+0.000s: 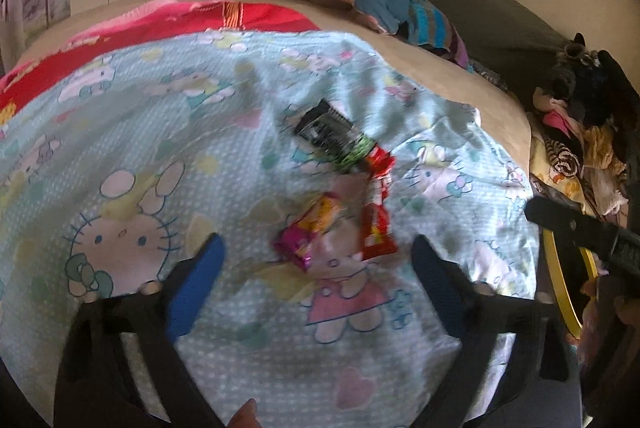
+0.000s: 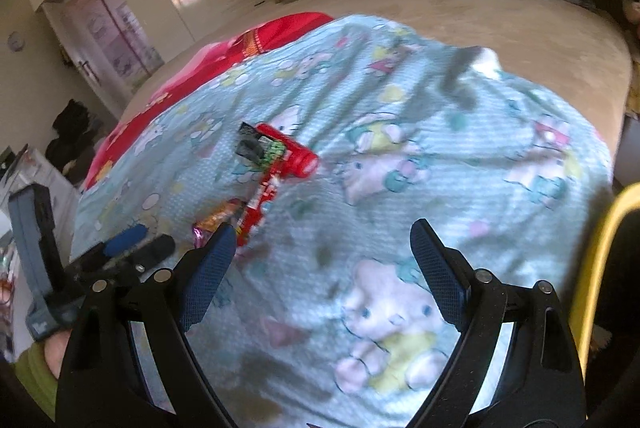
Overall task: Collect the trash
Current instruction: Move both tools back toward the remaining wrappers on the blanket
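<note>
My left gripper point(image 1: 316, 248) is spread wide and empty, right gripper point(image 2: 322, 240) likewise. Nearest trash is the pink-yellow wrapper point(image 1: 308, 230), just ahead between my left fingers, long axis tilted up-right; left is the closer hand. Touching-close beside it lies the red wrapper point(image 1: 376, 212), running nearly straight away. Beyond, the black-green wrapper point(image 1: 334, 136) lies diagonal. All crinkled foil, I think; motion blur. All on the cartoon-cat blanket point(image 1: 160, 148).

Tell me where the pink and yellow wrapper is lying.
Left wrist view: the pink and yellow wrapper lies on the cartoon-cat blanket, just left of the red wrapper, ahead between the open left gripper fingers.
</note>
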Motion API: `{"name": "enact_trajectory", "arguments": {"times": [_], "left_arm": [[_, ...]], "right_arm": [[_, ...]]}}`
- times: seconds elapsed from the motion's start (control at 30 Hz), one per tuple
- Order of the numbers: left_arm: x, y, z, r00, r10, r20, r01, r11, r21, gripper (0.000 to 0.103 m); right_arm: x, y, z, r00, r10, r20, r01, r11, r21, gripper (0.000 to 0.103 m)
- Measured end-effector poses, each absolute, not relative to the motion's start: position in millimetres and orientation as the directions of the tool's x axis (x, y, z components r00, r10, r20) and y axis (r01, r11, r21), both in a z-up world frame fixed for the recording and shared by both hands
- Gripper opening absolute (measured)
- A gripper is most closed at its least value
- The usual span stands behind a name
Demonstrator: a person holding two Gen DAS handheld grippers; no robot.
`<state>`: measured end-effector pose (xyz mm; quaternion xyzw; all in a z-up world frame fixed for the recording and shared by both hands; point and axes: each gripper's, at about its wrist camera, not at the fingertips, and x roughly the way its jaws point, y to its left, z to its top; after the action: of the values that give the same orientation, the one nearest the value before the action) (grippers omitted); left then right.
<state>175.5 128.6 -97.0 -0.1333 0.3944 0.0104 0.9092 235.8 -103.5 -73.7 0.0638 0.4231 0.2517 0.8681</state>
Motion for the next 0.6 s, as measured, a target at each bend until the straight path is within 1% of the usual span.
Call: {"name": "enact_trajectory", "arguments": {"times": [0.17,0.23,0.3,0.37,0.47,0.57,0.6], "left_arm": [[181.2,134.7,-108.3,0.672,-0.111,-0.732,-0.123,0.958,-0.258,0.058],[184.6,135.3,-110.7,0.667,-0.124,-0.735,-0.116,0.957,-0.267,0.054],[188.2,135.8,-114.5,0.660,-0.134,-0.739,-0.111,0.956,-0.273,0.052],[190.9,136.0,-118.2,0.653,-0.137,-0.744,-0.109,0.956,-0.272,0.049],[194.6,135.8,-124.9,0.642,-0.142,-0.753,-0.109,0.956,-0.273,0.045],[197.5,135.2,-131.0,0.631,-0.148,-0.761,-0.112,0.954,-0.278,0.043],[198.3,135.1,-132.8,0.628,-0.149,-0.764,-0.115,0.953,-0.280,0.043]], "right_arm": [[255.2,-76.1,-82.2,0.466,0.521,-0.715,-0.417,0.842,0.342,0.081],[262.2,-63.6,-87.0,0.439,0.535,-0.722,-0.432,0.830,0.353,0.080],[267.1,-53.2,-91.9,0.418,0.544,-0.728,-0.443,0.821,0.359,0.078],[273.9,-42.3,-97.8,0.386,0.557,-0.735,-0.454,0.809,0.374,0.071],[284.5,-31.1,-105.0,0.349,0.572,-0.743,-0.451,0.797,0.402,0.066],[293.9,-20.3,-112.7,0.309,0.589,-0.747,-0.450,0.782,0.430,0.058],[296.8,-16.3,-115.6,0.300,0.585,-0.753,-0.451,0.783,0.429,0.057]]}}
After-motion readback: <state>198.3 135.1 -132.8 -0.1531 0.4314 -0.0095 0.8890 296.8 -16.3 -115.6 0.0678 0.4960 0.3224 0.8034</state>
